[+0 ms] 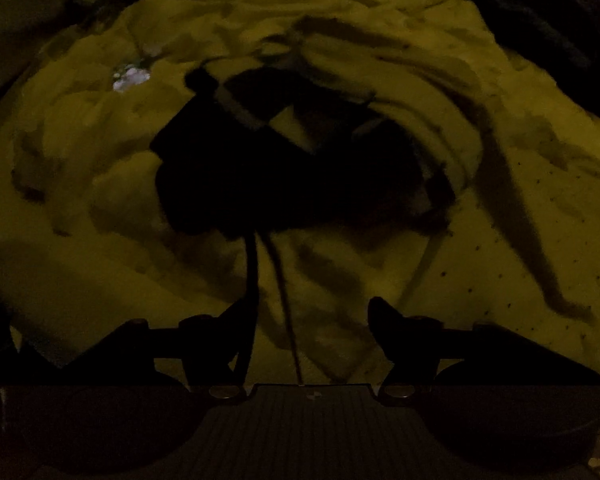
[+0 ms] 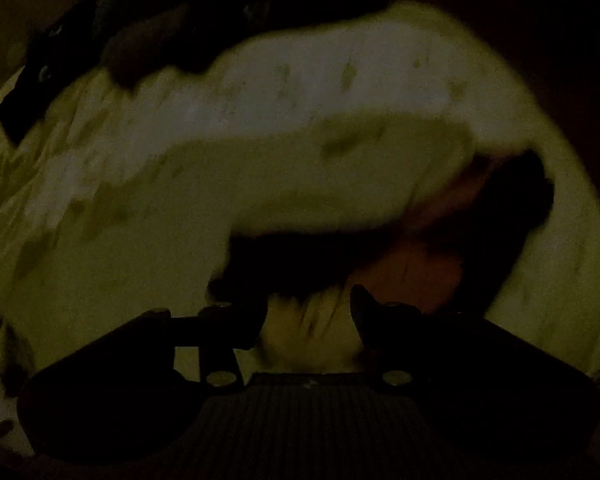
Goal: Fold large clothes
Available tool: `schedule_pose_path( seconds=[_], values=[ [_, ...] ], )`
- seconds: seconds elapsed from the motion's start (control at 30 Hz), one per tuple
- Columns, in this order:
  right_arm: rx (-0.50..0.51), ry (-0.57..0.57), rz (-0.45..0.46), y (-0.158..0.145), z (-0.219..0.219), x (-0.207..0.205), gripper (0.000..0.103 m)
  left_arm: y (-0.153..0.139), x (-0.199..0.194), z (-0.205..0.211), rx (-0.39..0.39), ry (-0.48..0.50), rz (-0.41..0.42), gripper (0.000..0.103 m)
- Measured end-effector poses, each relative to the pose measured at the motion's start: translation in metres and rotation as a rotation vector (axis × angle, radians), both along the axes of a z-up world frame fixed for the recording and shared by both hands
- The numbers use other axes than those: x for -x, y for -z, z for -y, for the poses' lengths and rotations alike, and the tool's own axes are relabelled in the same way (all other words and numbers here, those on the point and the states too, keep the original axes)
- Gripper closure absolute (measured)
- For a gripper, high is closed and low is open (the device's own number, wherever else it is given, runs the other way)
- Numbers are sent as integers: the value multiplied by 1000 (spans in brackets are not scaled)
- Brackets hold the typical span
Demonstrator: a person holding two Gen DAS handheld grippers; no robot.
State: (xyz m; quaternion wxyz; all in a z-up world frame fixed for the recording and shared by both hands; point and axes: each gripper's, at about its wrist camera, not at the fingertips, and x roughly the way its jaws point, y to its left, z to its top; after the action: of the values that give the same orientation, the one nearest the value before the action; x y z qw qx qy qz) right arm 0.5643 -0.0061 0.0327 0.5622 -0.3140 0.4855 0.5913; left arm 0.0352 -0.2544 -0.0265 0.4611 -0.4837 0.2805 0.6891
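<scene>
Through the left wrist camera I am looking almost straight down on a rumpled yellow-green garment (image 1: 112, 168) that is filling nearly the whole view. The picture is very dim. The left gripper (image 1: 312, 320) is showing at the near edge with its two dark fingers (image 1: 384, 316) standing wide apart, and nothing is sitting between them; I am seeing bare fabric in the gap. Just beyond the gap a large black shape (image 1: 284, 168) is lying on the cloth, with a pale band crossing its far side; I cannot tell what it is. Two thin dark cords (image 1: 278, 276) are running from it toward the near edge, passing close to the finger on the left. A small pale patch (image 1: 131, 78) is showing on the fabric at the far left, and fine dark dots are speckling the cloth at the right.

Through the right wrist camera everything is smeared and dark. The right gripper (image 2: 308, 312) is showing at the near edge with its jaws partly spread, not pressed together. Pale cloth is lying in the gap, but I cannot tell whether the pads are touching it. The garment (image 2: 100, 240) is spreading across the left and middle, with a paler fold (image 2: 300, 88) arching over the far side. A dark form (image 2: 48, 72) is sitting at the far left, too blurred to make out.
</scene>
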Motion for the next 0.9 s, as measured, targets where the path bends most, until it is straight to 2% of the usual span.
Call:
schedule_pose_path(
  seconds=[0.2, 0.37, 0.53, 0.57, 0.63, 0.67, 0.73, 0.9],
  values=[
    [-35, -38, 97, 12, -72, -10, 52, -2, -16, -4, 30, 9, -10, 0],
    [-58, -283, 227, 38, -109, 28, 52, -8, -29, 2, 67, -16, -12, 0],
    [-23, -405, 373, 78, -140, 46, 54, -12, -42, 1, 120, 10, -35, 0],
    [-6, -417, 387, 78, -140, 38, 58, -12, -44, 0, 133, 21, -41, 0],
    [34, -425, 371, 84, -143, 28, 83, -13, -49, -4, 142, 37, -48, 0],
    [40, -415, 348, 82, -144, 22, 93, -13, -51, -6, 142, 43, -48, 0],
    [-22, -320, 288, 65, -142, -2, 93, -13, -55, -11, 138, 52, -43, 0],
    [-193, 85, 54, -6, -123, -104, 93, -9, -66, -29, 137, 88, -38, 0]
  ],
)
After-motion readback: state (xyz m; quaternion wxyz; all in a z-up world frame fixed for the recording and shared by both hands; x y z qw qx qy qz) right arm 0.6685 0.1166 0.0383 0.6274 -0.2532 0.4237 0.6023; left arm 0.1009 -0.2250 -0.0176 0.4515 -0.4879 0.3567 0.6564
